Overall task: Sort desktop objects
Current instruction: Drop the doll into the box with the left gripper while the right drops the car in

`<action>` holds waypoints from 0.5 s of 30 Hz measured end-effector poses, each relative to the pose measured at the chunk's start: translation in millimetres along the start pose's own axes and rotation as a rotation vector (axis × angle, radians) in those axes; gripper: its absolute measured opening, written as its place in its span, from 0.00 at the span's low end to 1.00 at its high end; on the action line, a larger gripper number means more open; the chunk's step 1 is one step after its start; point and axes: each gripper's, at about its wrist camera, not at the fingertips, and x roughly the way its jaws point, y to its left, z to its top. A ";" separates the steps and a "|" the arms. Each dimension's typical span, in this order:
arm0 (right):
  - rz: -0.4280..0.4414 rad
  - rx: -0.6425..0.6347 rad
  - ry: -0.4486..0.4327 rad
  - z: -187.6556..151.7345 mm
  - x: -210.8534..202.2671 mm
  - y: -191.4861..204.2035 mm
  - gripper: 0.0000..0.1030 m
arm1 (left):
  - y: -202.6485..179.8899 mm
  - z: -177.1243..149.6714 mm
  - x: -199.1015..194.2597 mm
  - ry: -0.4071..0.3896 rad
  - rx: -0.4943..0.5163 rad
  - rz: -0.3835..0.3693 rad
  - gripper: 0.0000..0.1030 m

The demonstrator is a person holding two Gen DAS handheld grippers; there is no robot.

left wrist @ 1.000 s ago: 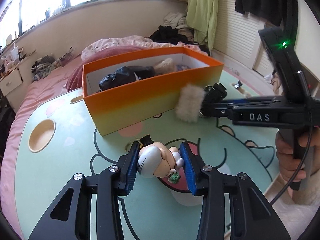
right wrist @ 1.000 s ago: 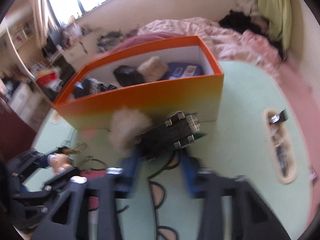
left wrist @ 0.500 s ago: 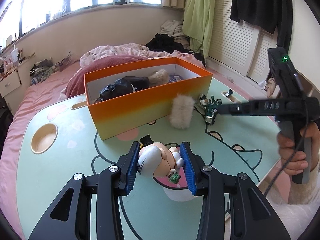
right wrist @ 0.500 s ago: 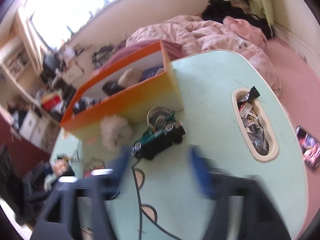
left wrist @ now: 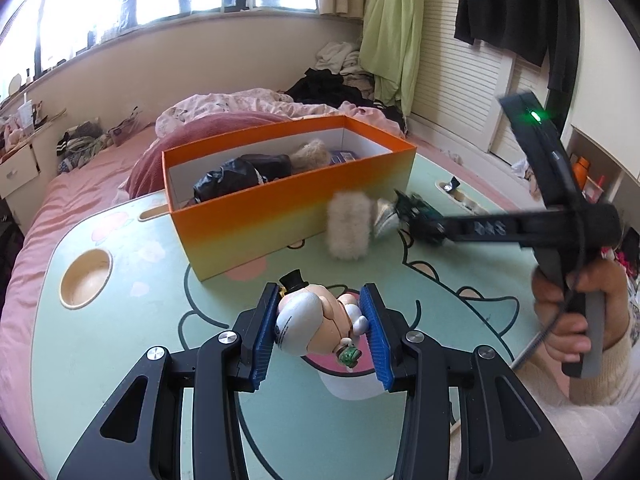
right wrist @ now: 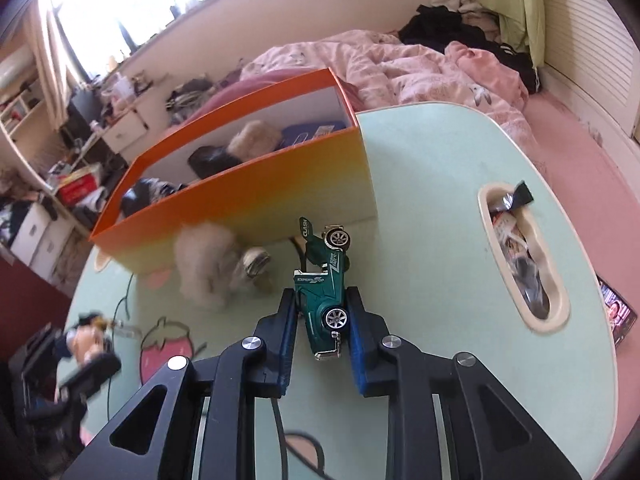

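So the right hand-held gripper point(right wrist: 322, 330) has the little green toy car point(right wrist: 325, 296) pinched between its blue pads point(right wrist: 289, 344). Its jaws have just been closing, and now they sit snug on both sides of the car's body. The car is tipped on its side, wheels facing the camera, nose pointing away toward the orange box point(right wrist: 256, 196). Most of the car pokes out ahead of the fingertips, with only its rear end between the pads.

The left hand-held gripper point(left wrist: 322, 330) is clamped on a small figurine point(left wrist: 316, 322) with a round white head and a tiny black top hat. The figurine lies crosswise between the pads, touching both, just above the bench point(left wrist: 120, 360), which is mint green with a cartoon print. From the left wrist view you can see the right one reaching in from the right, a hand point(left wrist: 576, 312) wrapped around its grip.

A fluffy cream pompom thing point(left wrist: 348, 226) sits on the bench right up against the box's front wall, near the box's right end. Next to it there's something small and pale, too blurry to call. The box already has a black bundle point(left wrist: 236, 176), another furry item point(left wrist: 310, 152) and something blue inside. There's a recessed oval tray point(right wrist: 520, 264) in the bench on the right, full of small clutter, well apart from the car.
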 end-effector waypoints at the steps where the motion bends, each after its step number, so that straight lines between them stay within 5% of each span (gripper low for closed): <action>1: 0.004 0.002 -0.002 -1.3 -1.4 -2.3 0.21 | 1.0 0.8 -0.8 -0.003 -0.003 -0.001 0.41; 8: 0.111 0.011 -0.118 6.8 -36.7 -0.8 0.21 | 7.7 18.5 -6.5 -0.036 -0.015 -0.019 0.41; 15: 0.178 -0.035 -0.201 70.5 -42.7 29.6 0.21 | 21.9 87.7 11.0 -0.099 -0.080 -0.038 0.41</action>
